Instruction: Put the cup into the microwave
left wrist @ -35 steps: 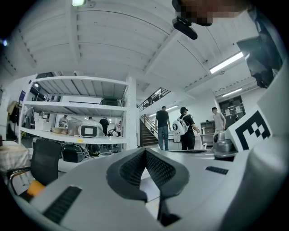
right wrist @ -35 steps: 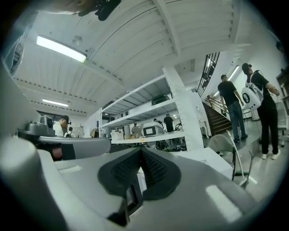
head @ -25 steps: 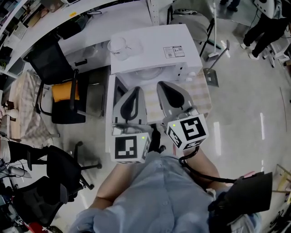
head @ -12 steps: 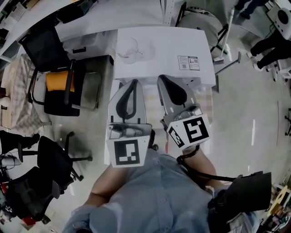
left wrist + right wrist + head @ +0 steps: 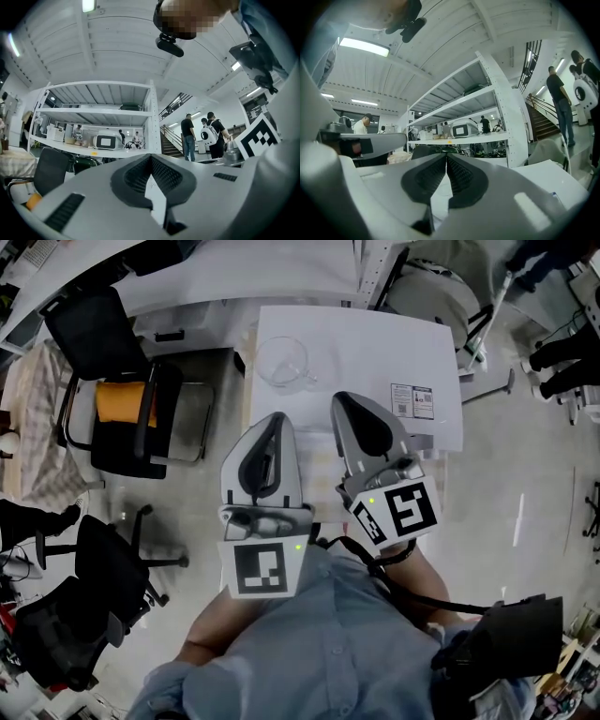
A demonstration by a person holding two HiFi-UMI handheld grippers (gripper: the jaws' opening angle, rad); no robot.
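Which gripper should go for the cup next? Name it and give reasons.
Left. The clear cup sits on the left part of the microwave top, straight ahead of the left gripper; the right gripper points past its side. Both are shut and empty.

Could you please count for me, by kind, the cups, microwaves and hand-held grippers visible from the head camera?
Cup: 1
Microwave: 1
Hand-held gripper: 2 (left hand-held gripper, right hand-held gripper)
Total: 4
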